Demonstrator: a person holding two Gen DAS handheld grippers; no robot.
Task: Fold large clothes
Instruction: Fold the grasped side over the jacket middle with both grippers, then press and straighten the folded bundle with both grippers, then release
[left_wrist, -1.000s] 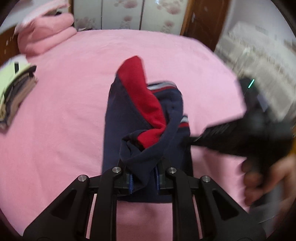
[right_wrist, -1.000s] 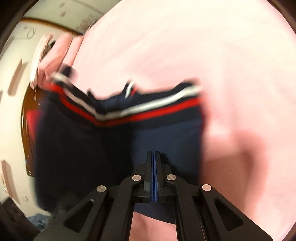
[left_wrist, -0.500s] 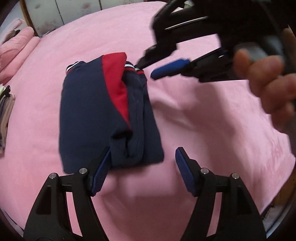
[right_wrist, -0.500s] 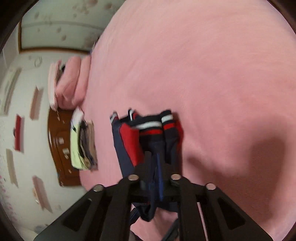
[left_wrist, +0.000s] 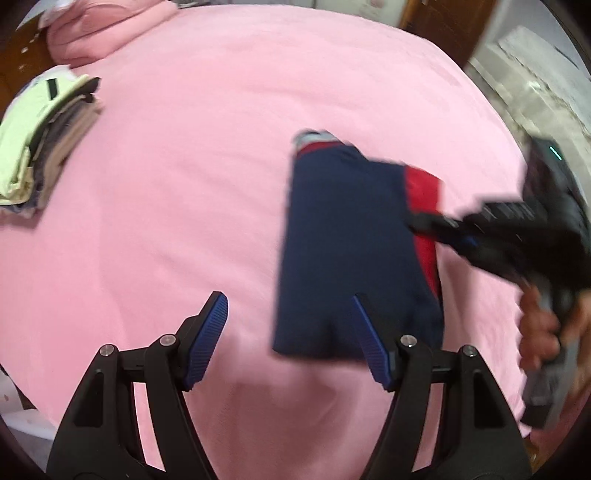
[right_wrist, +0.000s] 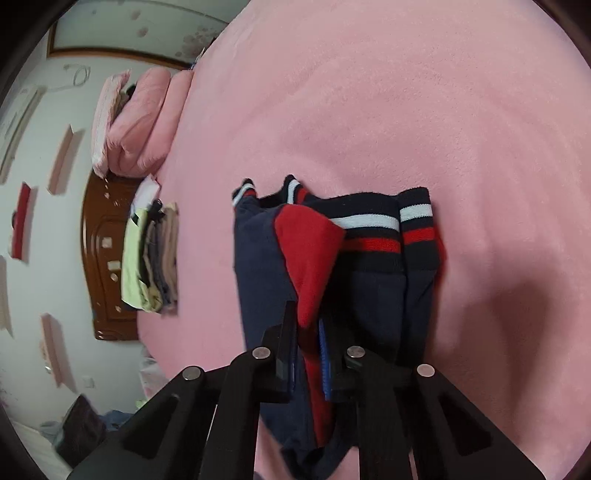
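A navy garment (left_wrist: 347, 236) with red panels and striped cuffs lies folded on the pink bed (left_wrist: 177, 192). My left gripper (left_wrist: 288, 299) is open just above the bed, holding nothing; its right finger (left_wrist: 369, 339) overlaps the garment's near edge. In the left wrist view my right gripper (left_wrist: 428, 221) comes in from the right onto the red strip, held by a hand (left_wrist: 539, 328). In the right wrist view the garment (right_wrist: 376, 295) lies with its cuffs on the far side. My right gripper (right_wrist: 306, 321) has a red and navy fold between its jaws, which are closing on it.
A stack of folded clothes (left_wrist: 40, 147) (right_wrist: 151, 258) sits near the bed's left edge. Folded pink bedding (left_wrist: 99, 33) (right_wrist: 140, 125) lies at the head. A brown wooden cabinet (right_wrist: 107, 258) stands beyond the edge. Bare pink bedspread stretches left of the garment.
My left gripper let go of the garment's bunched end and opened wide. The garment went from lifted and bunched to lying flat. My right gripper stayed at its right edge.
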